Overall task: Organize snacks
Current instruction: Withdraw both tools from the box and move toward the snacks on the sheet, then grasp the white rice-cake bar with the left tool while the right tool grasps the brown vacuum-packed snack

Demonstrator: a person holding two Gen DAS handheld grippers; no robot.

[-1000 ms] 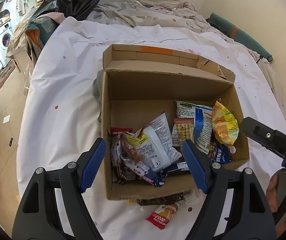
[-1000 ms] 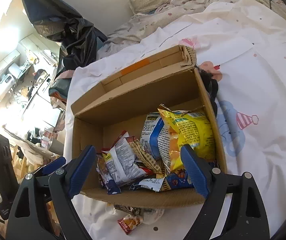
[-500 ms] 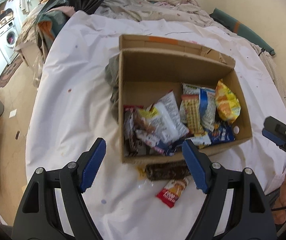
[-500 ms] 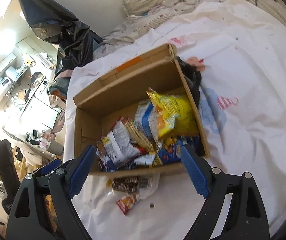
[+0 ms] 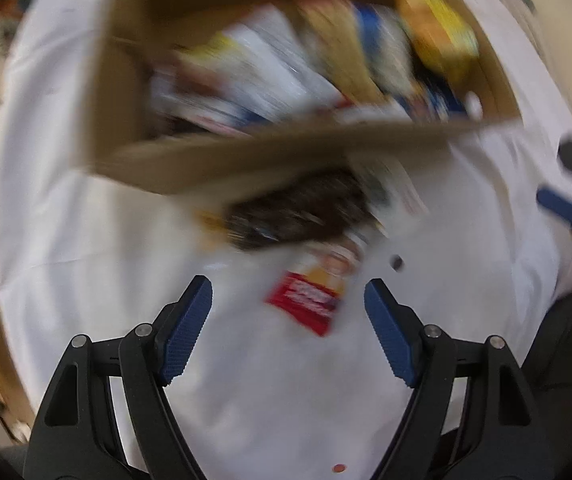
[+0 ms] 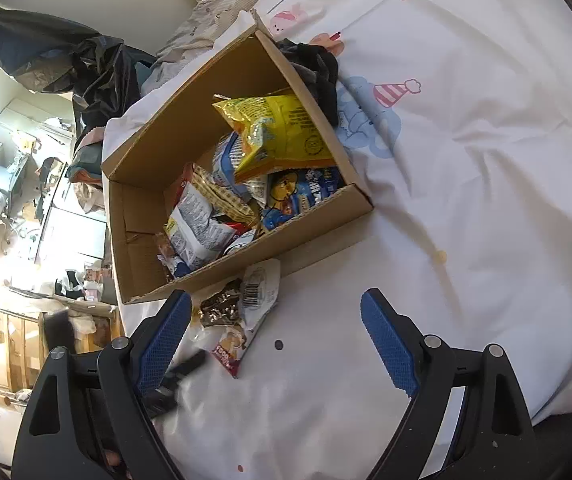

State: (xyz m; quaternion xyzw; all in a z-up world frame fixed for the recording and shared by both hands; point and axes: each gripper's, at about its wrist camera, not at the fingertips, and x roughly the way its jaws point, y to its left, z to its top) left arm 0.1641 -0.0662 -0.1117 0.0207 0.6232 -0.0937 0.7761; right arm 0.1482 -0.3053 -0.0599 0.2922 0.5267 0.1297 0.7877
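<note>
A cardboard box (image 6: 328,216) holding several snack packets stands on the white bed sheet; it also shows blurred in the left wrist view (image 5: 245,160). In front of it lie a dark chocolate snack packet (image 5: 294,212) and a small red packet (image 5: 306,300), seen also in the right wrist view as the dark packet (image 6: 223,308) and the red packet (image 6: 229,348). My left gripper (image 5: 288,320) is open, just short of the red packet. My right gripper (image 6: 273,340) is open and empty, over the sheet to the right of these packets.
A yellow chip bag (image 6: 281,132) tops the box contents. Dark clothing (image 6: 318,72) lies against the box's far right side. The bed edge drops to a cluttered room floor (image 6: 25,220) on the left. Bare sheet (image 6: 486,160) spreads to the right.
Both grippers have pulled back from over the box and come down toward the two packets on the sheet. The left view is now motion-blurred. Both stay open.
</note>
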